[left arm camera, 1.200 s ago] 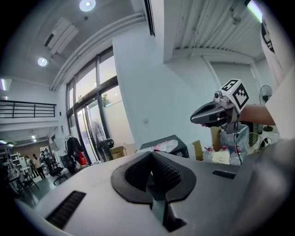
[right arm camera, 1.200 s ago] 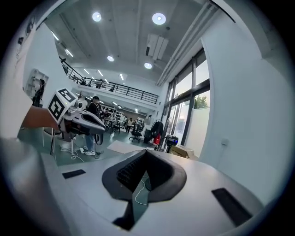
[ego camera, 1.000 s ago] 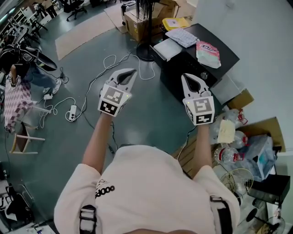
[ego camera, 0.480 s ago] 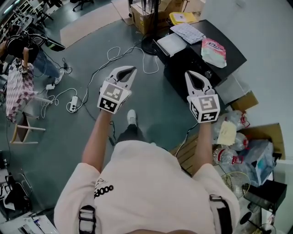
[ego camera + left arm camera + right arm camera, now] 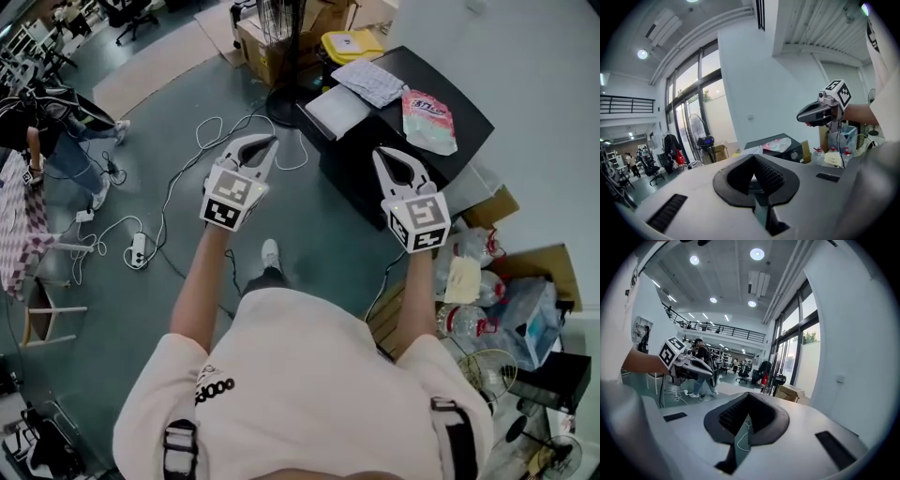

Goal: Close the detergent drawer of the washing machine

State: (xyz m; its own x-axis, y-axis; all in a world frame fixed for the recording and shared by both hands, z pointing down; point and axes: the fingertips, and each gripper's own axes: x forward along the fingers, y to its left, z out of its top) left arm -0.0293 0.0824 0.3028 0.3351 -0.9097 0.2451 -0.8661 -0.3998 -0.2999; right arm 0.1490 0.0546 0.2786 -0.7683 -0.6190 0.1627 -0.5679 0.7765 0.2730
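Short version: nothing is actually done on the task yet, as far as I can see.

Both tools are clamped fully together with nothing in them. The left gripper (image 5: 266,142) has its jaws pressed tip to tip in its own view, with just the room showing past them. Same story for the right gripper (image 5: 382,156): pads meeting, empty. Both are held out in front of the person, roughly level and up in the air.

The thing to work on looks like the black machine (image 5: 448,86) against the pale wall. The right gripper is near its front face but clearly apart from it. The left gripper is further out to the machine's open side, over bare floor with a white cable (image 5: 184,165) snaking across it.

On top of the machine sit a patterned cloth (image 5: 368,81) and a pink pouch (image 5: 427,109). At the machine's far corner, beside the cloth, there's a pale flat slab (image 5: 335,110). That might be the pulled-out detergent drawer, but honestly I can't tell from this angle whether it's a drawer or just something lying on the lid. The left gripper view shows the machine's front with a round knob, and it's too small there to make out a drawer either.

So my read is that this is the approach stage. What's left is basically everything: get up to the machine, put a closed tip or the side of a jaw against the drawer front, and push it in flush. The shut jaws seem fine for a push.
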